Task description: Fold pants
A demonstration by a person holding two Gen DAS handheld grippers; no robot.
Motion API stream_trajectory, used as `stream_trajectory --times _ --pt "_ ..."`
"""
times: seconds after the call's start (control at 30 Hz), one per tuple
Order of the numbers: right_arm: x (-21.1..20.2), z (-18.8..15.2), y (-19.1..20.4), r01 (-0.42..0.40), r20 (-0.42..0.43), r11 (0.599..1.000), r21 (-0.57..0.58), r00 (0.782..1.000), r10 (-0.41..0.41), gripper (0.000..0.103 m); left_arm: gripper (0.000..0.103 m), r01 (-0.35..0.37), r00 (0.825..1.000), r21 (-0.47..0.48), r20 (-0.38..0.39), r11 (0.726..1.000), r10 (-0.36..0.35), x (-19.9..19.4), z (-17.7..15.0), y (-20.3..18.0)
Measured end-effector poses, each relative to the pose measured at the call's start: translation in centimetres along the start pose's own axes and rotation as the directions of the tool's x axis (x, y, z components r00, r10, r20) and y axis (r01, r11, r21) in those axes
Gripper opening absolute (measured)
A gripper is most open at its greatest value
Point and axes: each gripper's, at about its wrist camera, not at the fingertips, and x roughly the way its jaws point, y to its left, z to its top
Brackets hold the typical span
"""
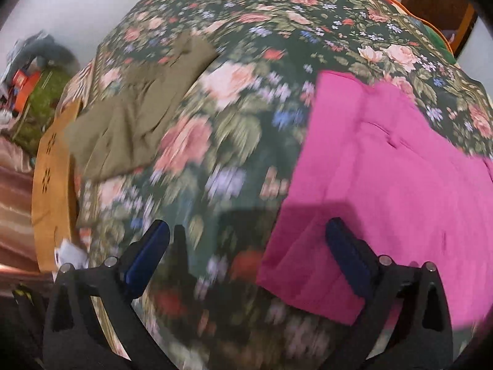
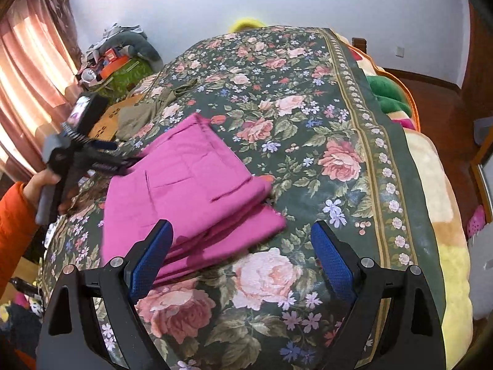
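Pink pants (image 2: 191, 191) lie folded on floral bedspread (image 2: 308, 141). Right gripper (image 2: 243, 248): fingers wide apart, just beside pants' near edge. Left gripper (image 1: 249, 240): fingers apart, empty, near pants' corner.

Pink folded pants (image 2: 191, 191): one, just ahead of the right gripper's left finger
Olive garment (image 1: 135, 117): one, far ahead-left of the left tongs
Grippers: two, left gripper (image 1: 246, 256), right gripper (image 2: 242, 243)
Floral bedspread (image 2: 308, 117): one, beneath both

White wall (image 2: 308, 3), pink curtains (image 2: 27, 61), wooden floor (image 2: 437, 92)
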Motion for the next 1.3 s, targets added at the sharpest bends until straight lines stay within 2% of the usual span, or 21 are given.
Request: stream_trajectory --times 0.23,0.33,0.43,0.63,0.83,0.93,1.07,1.17,1.23,1.3 --pt "0.6 0.0 1.1 -0.02 -0.002 0.999 -0.025 1.0 0.02 0.089 0.103 0.006 0.999 -0.033 0.052 0.999 -0.004 -4.0 -5.8 0.3" --pt "1.1 -0.1 1.5 -0.027 -0.006 0.999 -0.028 1.0 0.027 0.089 0.095 0.049 0.996 -0.064 0.073 0.997 -0.044 -5.1 -7.1 0.0" --pt "1.7 0.0 1.6 -0.048 -0.016 0.999 -0.014 0.999 0.048 0.086 0.09 0.029 0.994 -0.066 0.106 0.997 -0.022 -5.9 -7.6 -0.2" --pt "2.6 1.3 1.6 -0.07 -0.025 0.998 -0.004 0.997 0.07 0.068 0.078 -0.027 0.992 -0.076 0.124 0.997 0.036 -5.9 -8.0 1.0" --pt "5.7 0.9 0.9 -0.108 -0.103 0.994 0.036 0.989 0.111 0.04 0.07 -0.019 0.994 -0.177 0.105 0.984 0.038 -5.1 -9.6 3.8" --pt "5.6 0.7 0.9 -0.117 -0.097 0.992 0.04 0.988 0.12 0.037 0.068 0.011 0.993 -0.22 0.118 0.975 0.016 -5.9 -9.9 4.9" --pt "5.3 0.9 1.6 -0.096 -0.108 0.995 -0.025 0.99 0.093 0.036 0.067 0.109 0.979 -0.253 0.194 0.961 -0.06 -8.2 -9.2 5.4" --pt "5.1 1.4 1.7 -0.093 -0.115 0.994 -0.053 0.99 0.086 0.036 0.066 0.189 0.962 -0.225 0.236 0.956 -0.134 -9.5 -8.2 4.0" --pt "5.2 1.5 1.4 -0.096 -0.121 0.994 -0.047 0.989 0.09 0.035 0.065 0.194 0.959 -0.184 0.243 0.964 -0.146 -9.7 -7.6 2.2" --pt "5.5 1.5 1.1 -0.108 -0.133 0.994 -0.027 0.986 0.103 0.035 0.059 0.178 0.963 -0.143 0.228 0.974 -0.142 -9.2 -7.2 0.4"
